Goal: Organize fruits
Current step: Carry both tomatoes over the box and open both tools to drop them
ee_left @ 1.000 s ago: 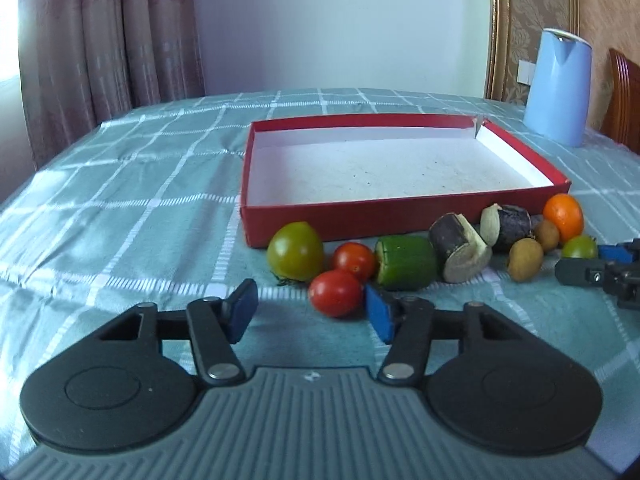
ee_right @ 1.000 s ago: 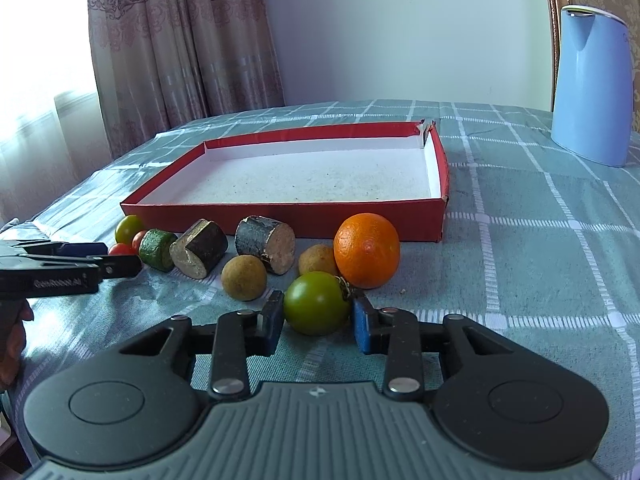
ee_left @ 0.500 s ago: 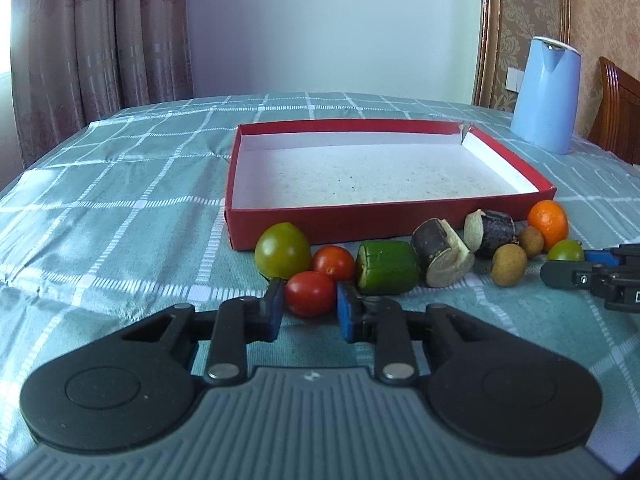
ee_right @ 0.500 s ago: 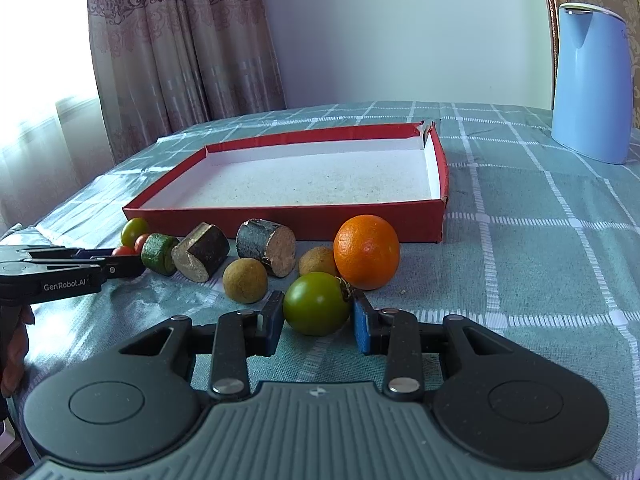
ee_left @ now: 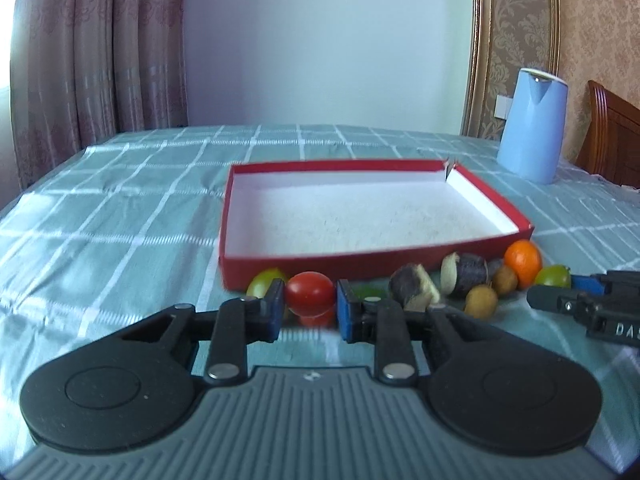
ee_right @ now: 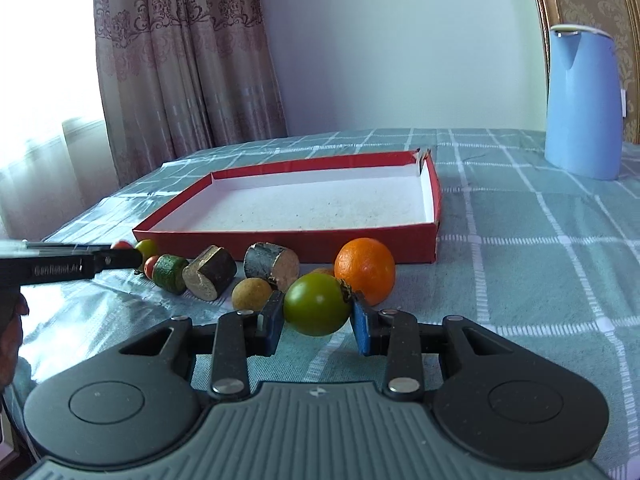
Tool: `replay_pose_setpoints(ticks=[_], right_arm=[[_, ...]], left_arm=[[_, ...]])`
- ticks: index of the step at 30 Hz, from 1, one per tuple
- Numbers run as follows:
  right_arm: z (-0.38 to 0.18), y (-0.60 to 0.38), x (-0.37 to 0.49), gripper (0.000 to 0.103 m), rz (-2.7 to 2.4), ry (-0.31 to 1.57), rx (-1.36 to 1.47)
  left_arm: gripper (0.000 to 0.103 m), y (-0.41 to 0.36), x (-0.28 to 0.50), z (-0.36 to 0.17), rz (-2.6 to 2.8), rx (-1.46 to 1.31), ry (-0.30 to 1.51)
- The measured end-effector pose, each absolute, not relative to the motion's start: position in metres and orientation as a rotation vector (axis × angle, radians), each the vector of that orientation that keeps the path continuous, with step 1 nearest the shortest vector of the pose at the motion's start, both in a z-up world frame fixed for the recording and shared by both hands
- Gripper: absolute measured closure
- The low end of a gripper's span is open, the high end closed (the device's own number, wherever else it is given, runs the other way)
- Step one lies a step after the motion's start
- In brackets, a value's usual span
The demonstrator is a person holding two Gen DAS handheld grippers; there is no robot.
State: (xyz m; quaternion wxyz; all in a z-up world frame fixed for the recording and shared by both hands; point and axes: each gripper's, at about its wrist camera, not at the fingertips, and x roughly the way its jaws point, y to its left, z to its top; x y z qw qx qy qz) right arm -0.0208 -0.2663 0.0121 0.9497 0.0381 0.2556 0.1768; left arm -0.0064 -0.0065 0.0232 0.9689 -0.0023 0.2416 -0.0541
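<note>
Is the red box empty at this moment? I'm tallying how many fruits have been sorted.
Empty. Both wrist views show the red box with only its bare white floor; the red tomato and green tomato sit in the grippers, outside it.

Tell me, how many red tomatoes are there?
2. One red tomato is held in the left gripper; the other lies on the tablecloth beside the green chunk. More could be hidden.

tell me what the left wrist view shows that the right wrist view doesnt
Only the left wrist view: the left gripper clamping a red tomato, and a wooden chair. Only the right wrist view: the right gripper clamping a green tomato, and the bright window. Both: the red box, orange, and blue kettle.
</note>
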Motion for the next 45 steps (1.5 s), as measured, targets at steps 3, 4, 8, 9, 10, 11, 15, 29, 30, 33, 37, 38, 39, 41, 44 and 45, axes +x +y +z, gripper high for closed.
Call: replay_pose_setpoints(ticks=[3,4,8,9,10,11,15,29,30,33,37,38,39,41,44,45], right_arm=[[0.022,-0.267,-0.015,0.069,0.328,0.491,0.05],[0.026,-0.267,-0.011,0.069,0.32,0.482,0.038],[0.037,-0.265,0.013,0.069,0.285,0.469,-0.002],[0.038,-0.263,0.02,0.069,0.278,0.469,-0.011],[0.039,-0.261,0.028,0.069,0.268,0.468,-0.023],[0.04,-0.259,0.035,0.069,0.258,0.469,-0.033],[0.039,-0.249,0.065,0.069,0.24,0.498,-0.062],[0.01,-0.224,0.138,0.069,0.209,0.654,-0.08],[0.009,-0.224,0.14,0.069,0.214,0.664,-0.075],[0.011,-0.224,0.142,0.068,0.221,0.672,-0.061],[0.011,-0.223,0.141,0.067,0.228,0.678,-0.077],[0.01,-0.224,0.14,0.063,0.23,0.684,-0.074],[0.01,-0.225,0.139,0.062,0.233,0.682,-0.063],[0.011,-0.229,0.136,0.055,0.231,0.67,-0.039],[0.014,-0.235,0.128,0.042,0.231,0.636,-0.015],[0.015,-0.236,0.125,0.039,0.225,0.619,-0.012]], left_arm=[[0.079,-0.012,0.006,0.03,-0.117,-0.001,0.473],[0.079,-0.014,0.011,0.032,-0.122,-0.004,0.474],[0.079,-0.021,0.033,0.035,-0.114,-0.001,0.477],[0.079,-0.023,0.039,0.035,-0.109,0.001,0.477],[0.079,-0.024,0.045,0.035,-0.104,0.001,0.481],[0.079,-0.026,0.051,0.034,-0.098,-0.001,0.484],[0.078,-0.027,0.075,0.028,-0.082,-0.021,0.522],[0.078,-0.02,0.125,0.011,-0.006,-0.029,0.631],[0.078,-0.02,0.127,0.01,-0.007,-0.034,0.642],[0.076,-0.018,0.13,0.007,-0.009,-0.042,0.652],[0.045,-0.022,0.126,0.005,0.009,-0.011,0.632],[0.041,-0.023,0.123,0.006,0.012,-0.001,0.618],[0.035,-0.023,0.121,0.006,0.015,0.007,0.609],[0.024,-0.02,0.113,0.008,0.012,-0.004,0.583],[0.015,-0.014,0.1,0.01,0.027,-0.017,0.547],[0.015,-0.01,0.095,0.011,0.017,-0.033,0.537]])
